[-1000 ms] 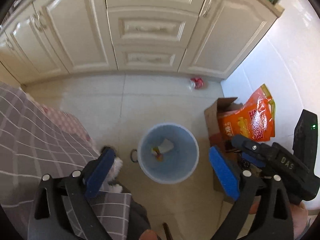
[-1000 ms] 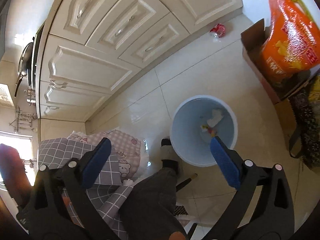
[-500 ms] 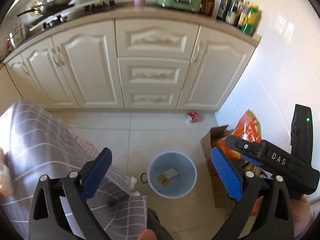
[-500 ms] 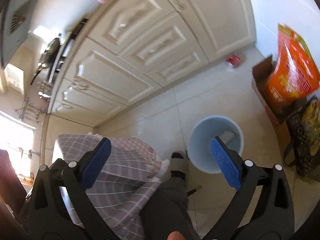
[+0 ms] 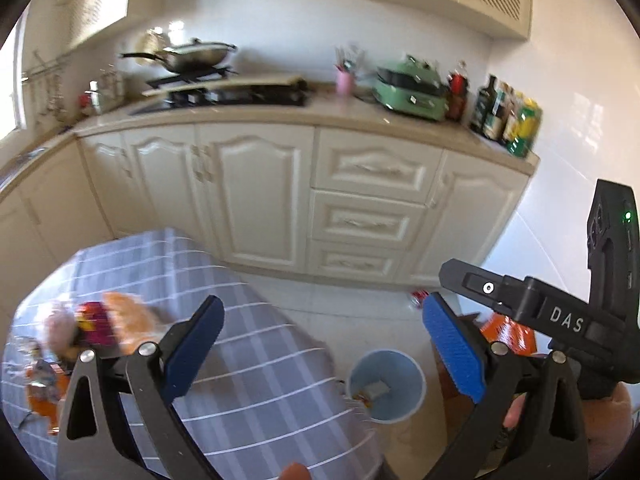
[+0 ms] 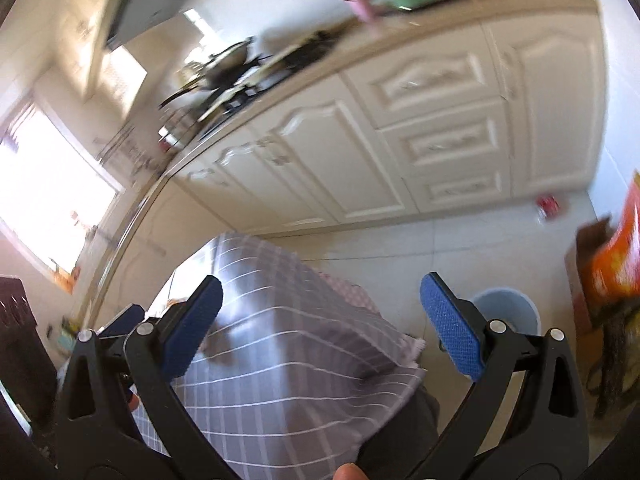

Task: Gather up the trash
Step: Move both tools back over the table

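Both cameras have swung up from the floor, bringing the kitchen counter (image 5: 304,114) and checked tablecloth (image 5: 256,364) into view. The left gripper (image 5: 320,344) and right gripper (image 6: 320,320) hang wide open, holding nothing. Blurred wrappers (image 5: 96,324) lie on the cloth at left; the pale blue bin (image 5: 386,384) stands on the floor beside the table, scraps inside.

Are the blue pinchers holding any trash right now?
No. The left gripper and right gripper are both open, with nothing between their pads.
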